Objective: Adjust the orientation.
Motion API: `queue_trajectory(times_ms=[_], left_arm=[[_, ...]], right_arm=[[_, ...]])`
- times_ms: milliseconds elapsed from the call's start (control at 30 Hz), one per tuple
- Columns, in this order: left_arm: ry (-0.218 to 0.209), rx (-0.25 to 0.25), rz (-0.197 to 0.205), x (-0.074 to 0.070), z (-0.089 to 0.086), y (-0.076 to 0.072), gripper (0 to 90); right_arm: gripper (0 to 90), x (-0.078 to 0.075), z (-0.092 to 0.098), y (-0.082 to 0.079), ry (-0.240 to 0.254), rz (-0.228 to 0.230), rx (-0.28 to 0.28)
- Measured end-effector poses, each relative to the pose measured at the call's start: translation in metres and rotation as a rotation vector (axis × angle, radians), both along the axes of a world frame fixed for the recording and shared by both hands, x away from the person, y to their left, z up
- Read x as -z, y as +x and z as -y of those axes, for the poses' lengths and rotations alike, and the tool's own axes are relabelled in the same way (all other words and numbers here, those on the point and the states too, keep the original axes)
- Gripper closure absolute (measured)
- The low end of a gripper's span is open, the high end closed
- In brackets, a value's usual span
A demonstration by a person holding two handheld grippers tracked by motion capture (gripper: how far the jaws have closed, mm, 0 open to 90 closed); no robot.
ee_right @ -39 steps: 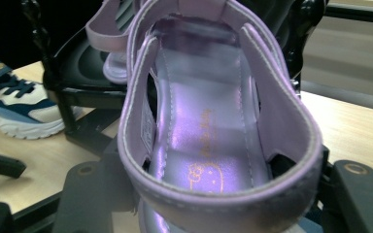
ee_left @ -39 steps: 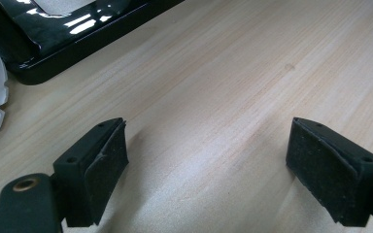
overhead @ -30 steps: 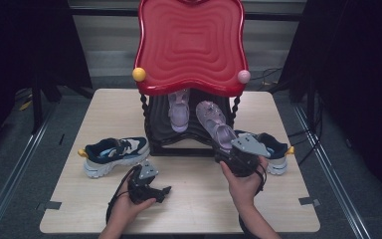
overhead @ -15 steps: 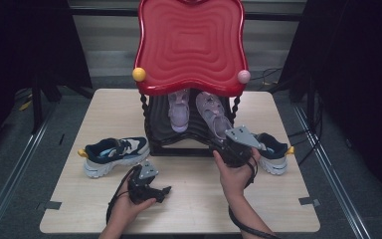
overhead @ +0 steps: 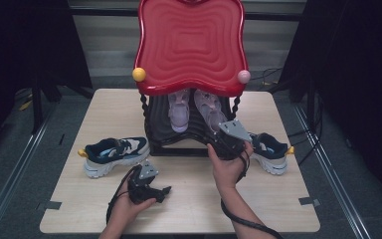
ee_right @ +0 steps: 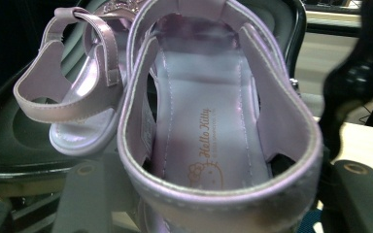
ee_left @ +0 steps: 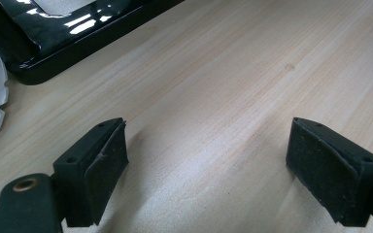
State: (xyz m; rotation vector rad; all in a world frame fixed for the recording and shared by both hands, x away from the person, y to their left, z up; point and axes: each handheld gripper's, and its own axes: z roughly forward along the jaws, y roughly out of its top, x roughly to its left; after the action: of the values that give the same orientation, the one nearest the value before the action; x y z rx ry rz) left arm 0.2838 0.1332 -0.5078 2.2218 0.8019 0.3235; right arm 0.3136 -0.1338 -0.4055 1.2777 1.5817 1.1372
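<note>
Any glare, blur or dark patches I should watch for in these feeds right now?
High view: room edges are dark, the table is evenly lit, and the red rack top shows soft sheen. Left gripper view: bright glare streaks on the glossy black rack base; jaw shadows fall on the wood. Right gripper view: the lilac sandal is very close, its heel rim soft, the background blurred.

Two small lilac strapped sandals, one (overhead: 179, 110) and the other (overhead: 210, 110), are sitting side by side on the black lower shelf of the glossy red-topped shoe rack (overhead: 191, 47). Two navy-and-white chunky-soled trainers are lying on the pale wooden table (overhead: 189, 209), one (overhead: 115, 154) left of the rack and one (overhead: 269, 152) right of it. Two round knobs are sticking out of the rack's top: one yellow (overhead: 139, 74), one pink (overhead: 243, 76). Two black handheld grippers, the left gripper (overhead: 149, 188) and the right gripper (overhead: 225, 144), are working in front of the rack.
</note>
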Motion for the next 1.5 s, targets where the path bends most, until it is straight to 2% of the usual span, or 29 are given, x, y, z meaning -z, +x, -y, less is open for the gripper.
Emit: queue_trajectory(times_ms=[300, 467, 667, 800, 900, 1033, 1133, 1500], left_arm=[[-0.002, 0.000, -0.002, 0.000, 0.000, 0.000, 14.3], [-0.001, 0.001, 0.001, 0.000, 0.000, 0.000, 14.3], [0.000, 0.000, 0.001, 0.000, 0.000, 0.000, 14.3], [0.001, -0.001, 0.002, 0.000, 0.000, 0.000, 14.3], [0.002, -0.002, 0.001, 0.000, 0.000, 0.000, 14.3], [-0.006, -0.005, -0.001, 0.000, 0.000, 0.000, 14.3], [0.002, -0.001, 0.002, 0.000, 0.000, 0.000, 14.4], [-0.003, -0.005, 0.001, 0.000, 0.000, 0.000, 14.3]], right_arm=[[36.7, -0.002, -0.011, 0.012, 0.029, 0.005, 0.039], [36.7, -0.003, -0.015, 0.020, 0.022, 0.008, 0.056], [36.6, 0.000, -0.019, 0.028, 0.015, -0.002, 0.089], [36.6, 0.002, -0.022, 0.033, 0.035, -0.013, 0.094], [36.6, 0.002, -0.025, 0.037, 0.016, -0.005, 0.104], [36.6, 0.002, -0.027, 0.043, 0.021, -0.010, 0.116], [36.6, 0.002, -0.031, 0.046, 0.007, -0.005, 0.128], [36.4, -0.002, -0.040, 0.059, 0.012, -0.024, 0.162]])
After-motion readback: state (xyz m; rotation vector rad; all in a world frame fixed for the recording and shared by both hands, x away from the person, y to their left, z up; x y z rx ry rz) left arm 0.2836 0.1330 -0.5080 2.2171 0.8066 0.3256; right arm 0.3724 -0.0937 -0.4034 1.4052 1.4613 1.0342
